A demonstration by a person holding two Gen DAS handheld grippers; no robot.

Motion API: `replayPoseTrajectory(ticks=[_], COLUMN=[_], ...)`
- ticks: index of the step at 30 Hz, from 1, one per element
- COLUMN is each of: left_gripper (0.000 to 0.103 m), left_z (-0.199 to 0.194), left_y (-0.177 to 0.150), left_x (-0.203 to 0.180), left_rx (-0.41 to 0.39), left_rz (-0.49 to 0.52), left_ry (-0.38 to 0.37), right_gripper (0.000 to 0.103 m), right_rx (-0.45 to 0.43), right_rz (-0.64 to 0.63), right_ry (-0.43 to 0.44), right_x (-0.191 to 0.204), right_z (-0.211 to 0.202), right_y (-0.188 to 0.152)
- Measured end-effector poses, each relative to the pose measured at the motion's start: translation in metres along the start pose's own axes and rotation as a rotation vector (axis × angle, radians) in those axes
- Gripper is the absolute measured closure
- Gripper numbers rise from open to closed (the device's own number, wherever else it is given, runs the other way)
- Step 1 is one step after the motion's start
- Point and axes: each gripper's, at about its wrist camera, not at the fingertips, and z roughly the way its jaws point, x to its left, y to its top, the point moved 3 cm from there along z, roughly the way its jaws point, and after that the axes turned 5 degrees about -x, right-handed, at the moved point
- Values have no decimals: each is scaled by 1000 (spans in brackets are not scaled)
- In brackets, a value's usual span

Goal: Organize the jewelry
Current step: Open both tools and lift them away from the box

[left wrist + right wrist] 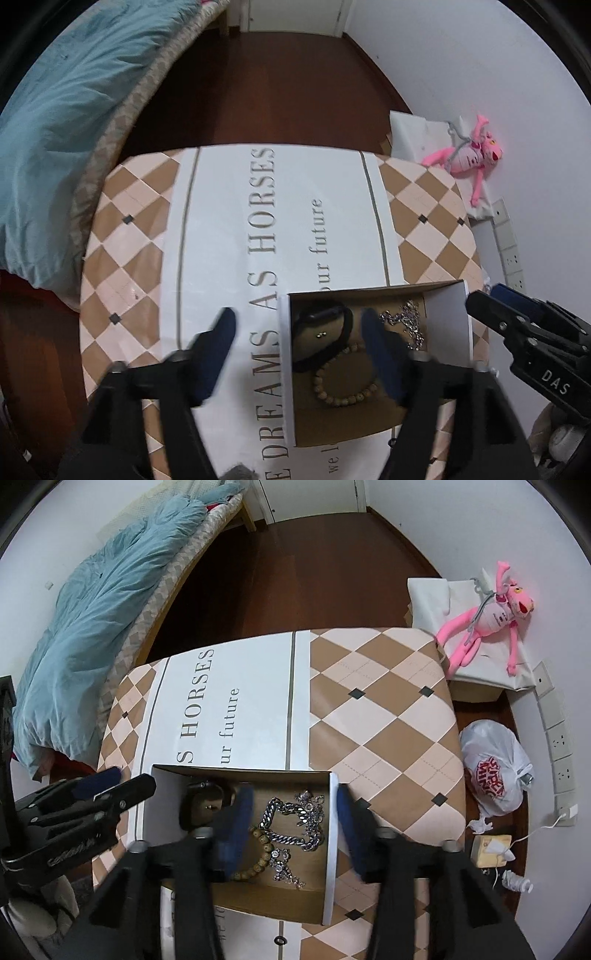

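Note:
An open cardboard box (pixel 448 317) with white outer walls sits on the table. It holds a black watch (pixel 321 328), a wooden bead bracelet (pixel 345 384) and a silver chain (pixel 412 325). My left gripper (pixel 299 336) points down over the box's left wall, open, one finger outside and one inside. My right gripper (pixel 291 823) is open too and hangs over the silver chain (pixel 291 827), straddling the box's right wall (pixel 332 834). The bead bracelet (pixel 258 853) lies by its left finger. Nothing is held. Each gripper shows at the edge of the other's view: right gripper (pixel 484 295), left gripper (pixel 129 779).
The table (pixel 388 720) wears a tan-and-cream checked cloth with a white lettered panel. A bed with a teal blanket (pixel 92 627) stands to the left. A pink plush toy (pixel 491 616), a white plastic bag (pixel 495 768) and wall sockets (pixel 557 738) are at the right.

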Motion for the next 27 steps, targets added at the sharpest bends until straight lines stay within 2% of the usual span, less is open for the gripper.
replayPoseTrajectory(ticks=[2,3,4,5,6,11,17,27], left_gripper=[28,22,12,8,5,3,2,2], left_z=[-4,-6,-8,-10,-12,-21,-25,-60], left_y=[-3,-3,-5,-8,-11,-27,-44,-63], left_x=[1,1,1,1,0,1,3,-3], left_rx=[-16,-23,-35,-43,-50,-101,-108,-170], left_rz=[6,7,12,14,15,30,24,12], left_ry=[26,33,45,59,69,125,143,146], right_gripper=[49,41,35,23,17,7,5,5], right_rx=[-1,-3,-4,-3,-5,19,14,-76], right_rz=[-8,-14,-27,-36,-43,-64,-65,-69], right_ry=[-20,-31,-60,-82,-96,-157,-189,-220], right_x=[0,1,1,1,2,1,1,4], right_z=[-2,-3,-4,-4,-4,-1,-5,-47], right_y=[-3,-5,-9,-11,-15,-39,-61,-74])
